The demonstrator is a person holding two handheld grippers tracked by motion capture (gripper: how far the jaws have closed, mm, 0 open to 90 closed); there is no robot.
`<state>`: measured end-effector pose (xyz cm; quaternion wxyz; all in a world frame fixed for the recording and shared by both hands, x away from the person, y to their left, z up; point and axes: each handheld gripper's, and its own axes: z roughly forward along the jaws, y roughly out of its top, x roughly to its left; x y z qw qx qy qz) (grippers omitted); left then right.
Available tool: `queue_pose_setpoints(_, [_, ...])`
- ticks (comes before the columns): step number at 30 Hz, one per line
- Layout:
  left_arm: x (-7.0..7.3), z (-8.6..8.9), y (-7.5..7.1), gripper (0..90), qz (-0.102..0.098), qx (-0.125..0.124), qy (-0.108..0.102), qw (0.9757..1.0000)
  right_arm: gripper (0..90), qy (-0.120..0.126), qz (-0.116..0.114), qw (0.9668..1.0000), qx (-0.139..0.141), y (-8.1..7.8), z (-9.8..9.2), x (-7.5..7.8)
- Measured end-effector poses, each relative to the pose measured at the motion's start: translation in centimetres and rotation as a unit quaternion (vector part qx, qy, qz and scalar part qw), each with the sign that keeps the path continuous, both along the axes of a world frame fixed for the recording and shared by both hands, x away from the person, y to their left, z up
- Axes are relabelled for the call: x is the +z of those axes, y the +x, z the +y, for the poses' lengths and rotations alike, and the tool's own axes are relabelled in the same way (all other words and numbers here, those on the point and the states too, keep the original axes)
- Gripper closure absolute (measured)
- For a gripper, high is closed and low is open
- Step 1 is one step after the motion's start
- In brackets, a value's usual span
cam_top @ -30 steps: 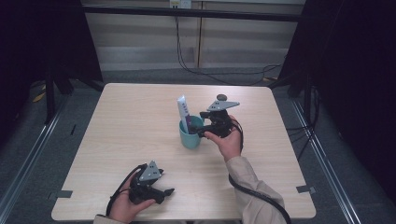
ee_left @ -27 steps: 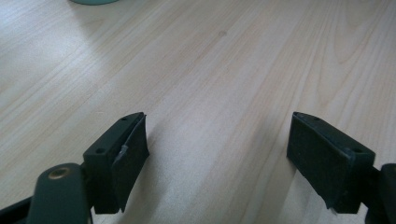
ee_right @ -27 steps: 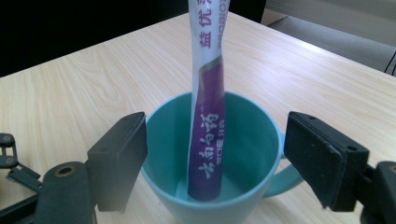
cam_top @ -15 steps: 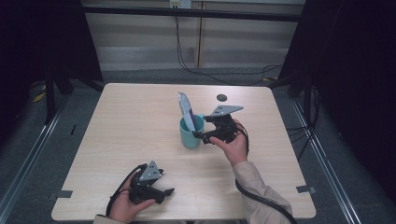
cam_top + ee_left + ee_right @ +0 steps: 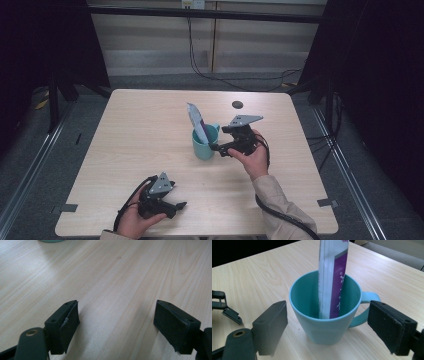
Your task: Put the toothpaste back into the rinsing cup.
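Packet stands leaning in the teal mug mid-counter. Right tool just beside the mug, jaws just spread wide, gripping nothing. Placing looks done; next, draw back without tipping it. Left tool released, idle.

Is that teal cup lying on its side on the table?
No, the teal cup stands upright on the table, with a white and purple packet standing inside it.

A packet stood in a mug mid-table, perhaps leaning against its rim, beside the right gripper.
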<state>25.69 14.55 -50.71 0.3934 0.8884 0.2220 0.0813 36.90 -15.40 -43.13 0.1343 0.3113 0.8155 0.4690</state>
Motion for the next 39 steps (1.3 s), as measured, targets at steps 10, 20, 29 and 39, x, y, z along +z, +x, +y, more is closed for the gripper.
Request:
queue_pose_setpoints(10, [0.0,0.0,0.0,20.1,0.001,0.0,0.0,1.0,14.2,-0.011,0.01,0.9999,0.009,-1.0,-1.0,-0.5])
queue_pose_setpoints(20, [0.0,0.0,0.0,20.1,0.0,0.0,0.0,1.0,14.2,-0.024,0.013,0.9995,0.018,-2.3,-2.2,-1.3])
queue_pose_setpoints(29, [0.0,0.0,0.0,20.1,0.001,0.0,0.0,1.0,14.2,-0.036,0.017,0.9989,0.025,-3.5,-3.1,-2.0])
queue_pose_setpoints(39, [0.0,0.0,0.0,20.1,0.001,0.0,0.0,1.0,14.2,-0.048,0.03,0.9981,0.026,-4.4,-4.0,-3.0])
